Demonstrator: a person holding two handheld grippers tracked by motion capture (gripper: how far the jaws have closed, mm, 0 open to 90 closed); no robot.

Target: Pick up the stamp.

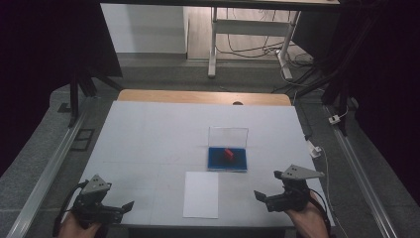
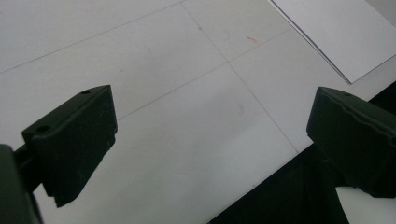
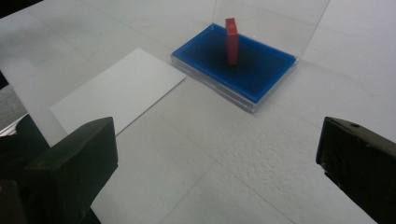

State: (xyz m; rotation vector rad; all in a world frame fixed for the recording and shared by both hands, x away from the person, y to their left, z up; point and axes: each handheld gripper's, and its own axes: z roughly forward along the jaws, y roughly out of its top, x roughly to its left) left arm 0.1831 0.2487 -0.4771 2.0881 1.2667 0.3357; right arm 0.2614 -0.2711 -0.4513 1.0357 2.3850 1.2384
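Two hand-held grippers rest at the near edge of the white table (image 1: 148, 134), one at each corner, which keeps the working area between them free. At the left, the left gripper (image 1: 130, 205) lies low over the near-left corner with its jaws spread wide and holding nothing; in the left gripper view bare tabletop fills the gap between them, and the dark drop beyond the table edge sits just under the far jaw, so there is little margin on that side. Next to the right, a flat white rectangular sheet of paper (image 1: 201, 194) lies at the near centre, its long side running away from the person, placed as a likely stamping surface. Just beyond it, apart by a narrow strip of table, stands a blue rectangular ink pad in a clear plastic case (image 1: 227, 159) with its transparent lid raised upright at the back, leaving access from the front and above. A small red block-shaped stamp (image 1: 229, 153) stands upright on the pad. At the right, the right gripper (image 1: 258, 195) points toward the pad, jaws wide apart and empty, with open table along its approach.
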